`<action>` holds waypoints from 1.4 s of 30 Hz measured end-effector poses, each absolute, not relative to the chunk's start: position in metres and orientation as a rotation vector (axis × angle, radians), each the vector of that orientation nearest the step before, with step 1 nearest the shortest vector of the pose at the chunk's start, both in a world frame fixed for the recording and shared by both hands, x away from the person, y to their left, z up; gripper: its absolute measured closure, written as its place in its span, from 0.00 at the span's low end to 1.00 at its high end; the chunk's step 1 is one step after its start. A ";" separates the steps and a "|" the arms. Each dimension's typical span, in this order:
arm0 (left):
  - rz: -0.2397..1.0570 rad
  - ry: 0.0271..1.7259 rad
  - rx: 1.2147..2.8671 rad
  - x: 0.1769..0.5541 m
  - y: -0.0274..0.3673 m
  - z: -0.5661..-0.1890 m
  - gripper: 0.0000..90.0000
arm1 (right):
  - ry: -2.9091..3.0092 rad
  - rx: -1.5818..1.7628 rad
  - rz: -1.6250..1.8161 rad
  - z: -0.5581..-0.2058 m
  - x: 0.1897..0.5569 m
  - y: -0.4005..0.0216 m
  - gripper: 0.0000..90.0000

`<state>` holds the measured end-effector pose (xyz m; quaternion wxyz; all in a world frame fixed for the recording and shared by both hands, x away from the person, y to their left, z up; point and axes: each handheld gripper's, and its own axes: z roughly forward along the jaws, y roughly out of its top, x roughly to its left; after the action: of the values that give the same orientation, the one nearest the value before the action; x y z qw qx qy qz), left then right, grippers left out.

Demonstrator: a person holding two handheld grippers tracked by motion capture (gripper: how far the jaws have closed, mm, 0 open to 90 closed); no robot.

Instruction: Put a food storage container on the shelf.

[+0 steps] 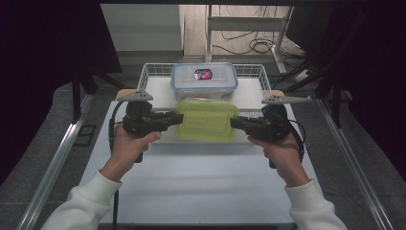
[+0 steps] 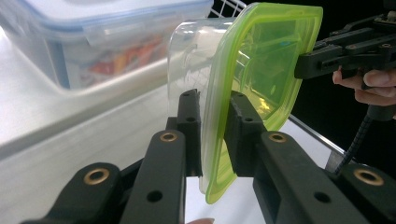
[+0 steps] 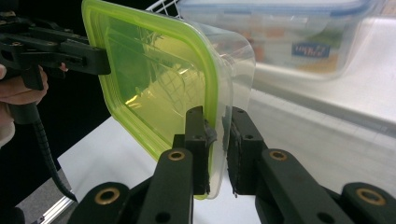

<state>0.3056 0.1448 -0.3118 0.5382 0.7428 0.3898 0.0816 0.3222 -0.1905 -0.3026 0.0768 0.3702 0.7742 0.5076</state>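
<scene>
Left claw (image 1: 178, 118): pinched the near rim of the green-lidded container (image 1: 207, 120).
Right claw (image 1: 234, 122): pinched its opposite rim.
Container: hung between both claws, above the bench (image 1: 191, 182).
Beyond: blue-lidded box (image 1: 204, 80) in a wire basket (image 1: 152, 70).

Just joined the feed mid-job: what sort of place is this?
Probably a lab recording station, not a kitchen: a white table on a metal frame, loose cables on the floor, and a wire basket holding a food container.
</scene>
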 end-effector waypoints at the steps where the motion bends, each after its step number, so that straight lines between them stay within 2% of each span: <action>1: 0.198 0.924 1.762 0.307 0.145 -0.309 0.87 | 2.318 1.105 1.524 -0.299 0.324 -0.191 0.88; 10: 0.216 0.925 1.748 0.327 0.144 -0.289 0.88 | 2.304 1.090 1.501 -0.272 0.343 -0.189 0.88; 19: 0.223 0.935 1.736 0.342 0.147 -0.281 0.88 | 2.309 1.089 1.483 -0.261 0.360 -0.185 0.88; 32: 0.226 0.951 1.709 0.379 0.152 -0.256 0.88 | 2.328 1.091 1.462 -0.229 0.401 -0.178 0.88; 42: 0.199 0.984 1.689 0.403 0.154 -0.254 0.88 | 2.338 1.123 1.470 -0.222 0.428 -0.176 0.88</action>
<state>0.4031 0.1540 -0.2538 0.5551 0.7150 0.4166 0.0842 0.4282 -0.1758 -0.2218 0.0800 0.3753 0.7818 0.4914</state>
